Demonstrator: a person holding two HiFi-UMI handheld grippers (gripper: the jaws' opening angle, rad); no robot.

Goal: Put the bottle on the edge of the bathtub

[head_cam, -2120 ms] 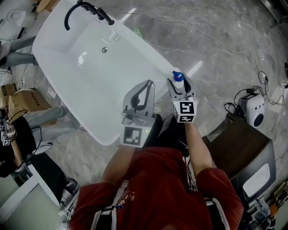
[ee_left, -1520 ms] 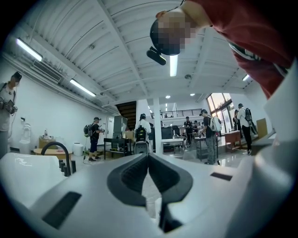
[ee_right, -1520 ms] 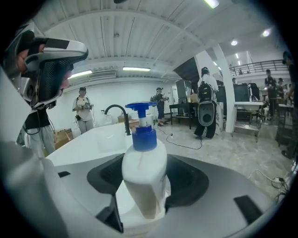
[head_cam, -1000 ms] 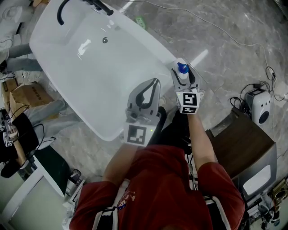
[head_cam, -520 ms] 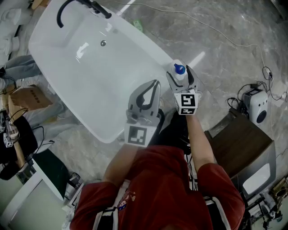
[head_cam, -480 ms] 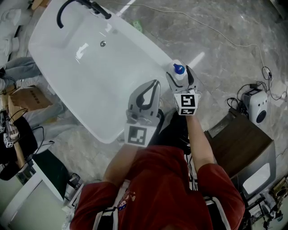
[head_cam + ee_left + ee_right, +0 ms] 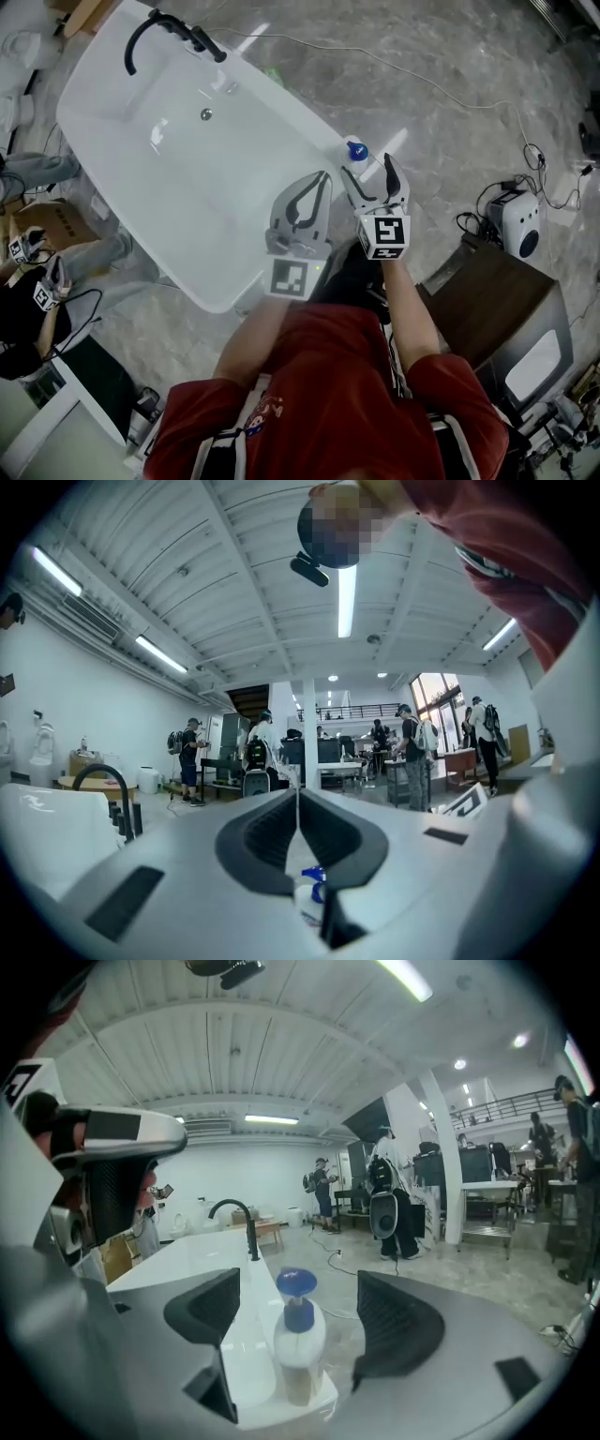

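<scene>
The white bathtub (image 7: 281,94) runs slantwise across the left of the head view, with its black faucet (image 7: 159,28) at the far end. The person's left forearm reaches forward from the red sleeve and holds the left gripper (image 7: 322,178) above the tub's near end, just inside the rim, pointing ahead and a little to the right. Its fingers (image 7: 253,836) are pressed together along their whole length with nothing between them. Just to the right, the bottle (image 7: 359,161), white with a blue pump top, stands upright on the tub's rim at the near right corner. The right arm is stretched straight forward, the marker cube facing up, and the right gripper (image 7: 372,178) is level behind the bottle. In the right gripper view its fingers (image 7: 398,1321) are spreading wide. The bottle (image 7: 300,1344) stands between them, clear of both pads, resting on the rim by itself.
</scene>
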